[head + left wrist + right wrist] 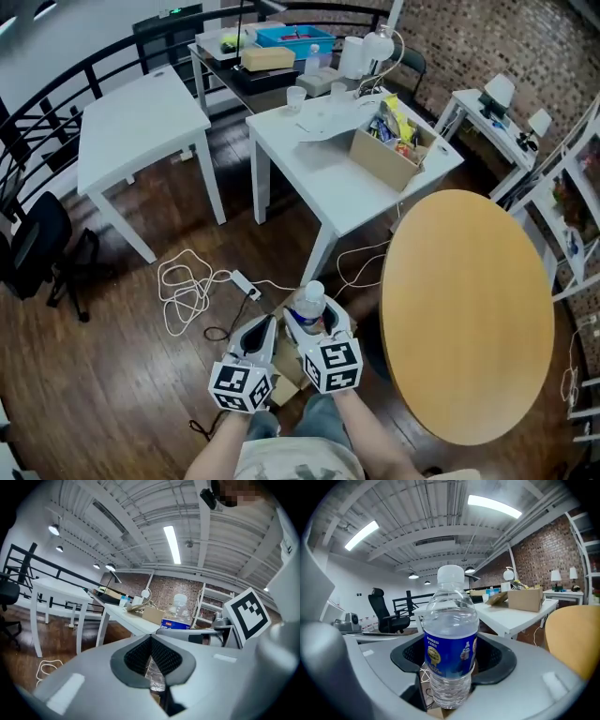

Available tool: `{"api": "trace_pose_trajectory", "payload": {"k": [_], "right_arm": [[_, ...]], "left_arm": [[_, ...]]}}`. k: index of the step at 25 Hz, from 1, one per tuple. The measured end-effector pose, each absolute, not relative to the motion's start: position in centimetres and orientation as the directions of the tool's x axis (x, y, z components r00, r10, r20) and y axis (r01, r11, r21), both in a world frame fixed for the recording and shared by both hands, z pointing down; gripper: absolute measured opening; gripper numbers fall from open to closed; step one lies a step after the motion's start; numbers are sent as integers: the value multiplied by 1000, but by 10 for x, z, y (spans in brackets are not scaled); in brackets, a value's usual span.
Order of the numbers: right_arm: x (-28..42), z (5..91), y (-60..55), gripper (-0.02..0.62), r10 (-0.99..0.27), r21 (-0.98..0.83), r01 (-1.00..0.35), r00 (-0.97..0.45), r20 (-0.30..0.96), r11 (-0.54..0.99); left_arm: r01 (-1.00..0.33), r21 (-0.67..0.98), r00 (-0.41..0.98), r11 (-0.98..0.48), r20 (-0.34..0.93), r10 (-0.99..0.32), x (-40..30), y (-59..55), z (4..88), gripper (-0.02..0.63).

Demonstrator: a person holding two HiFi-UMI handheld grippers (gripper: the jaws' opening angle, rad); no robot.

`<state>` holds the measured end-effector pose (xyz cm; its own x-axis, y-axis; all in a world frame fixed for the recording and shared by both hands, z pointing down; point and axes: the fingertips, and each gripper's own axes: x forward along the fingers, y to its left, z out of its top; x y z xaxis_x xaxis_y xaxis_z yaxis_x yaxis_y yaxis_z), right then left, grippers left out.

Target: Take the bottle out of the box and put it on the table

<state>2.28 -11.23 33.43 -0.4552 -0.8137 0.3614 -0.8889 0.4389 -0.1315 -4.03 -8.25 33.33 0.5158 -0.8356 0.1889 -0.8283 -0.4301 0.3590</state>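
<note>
bottle (451, 653): clear plastic, white cap, upright, held up in the air above the box (284, 382) and clear of it; not on any table
label: blue band with a round yellow emblem; print too small to read
right gripper (317, 328): jaws wide, clamped on the bottle at label height
left gripper (151, 644): pads closed together at the tips, nothing gripped; just beside the right gripper
markers: black-and-white square codes on both cubes, no readable text
round table (469, 309): wooden top, to the right of the grippers
white table (328, 178): beyond the grippers, carries an open carton (384, 157) with coloured packets
floor: white cable (187, 291) and power strip (246, 284) lie between the grippers and the white tables
</note>
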Motion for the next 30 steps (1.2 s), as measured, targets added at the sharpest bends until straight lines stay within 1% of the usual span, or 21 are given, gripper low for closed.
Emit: {"api": "trace_pose_trajectory", "payload": {"k": [7,13,22,30], "right_arm": [[41,288,-90,293,-894,-83,-931,-365,260,356],[65,266,-70,293,-932,-64,-958,-286,224,279],[145,233,-40,293,-977,0,-994,-109,185,111],[234,222,-11,295,-984,16,-999,45,171,-43]], "left_arm": [[-775,297,610,-558,122,-783,-24,-61,293,-3],[-700,285,701,-655,100,-706,5,-45,279,-3],[-551,272,828,-789,58,-558,80,-28,253,-3],[-397,252,915,-882,39,-401,173,-6,239,-3]]}}
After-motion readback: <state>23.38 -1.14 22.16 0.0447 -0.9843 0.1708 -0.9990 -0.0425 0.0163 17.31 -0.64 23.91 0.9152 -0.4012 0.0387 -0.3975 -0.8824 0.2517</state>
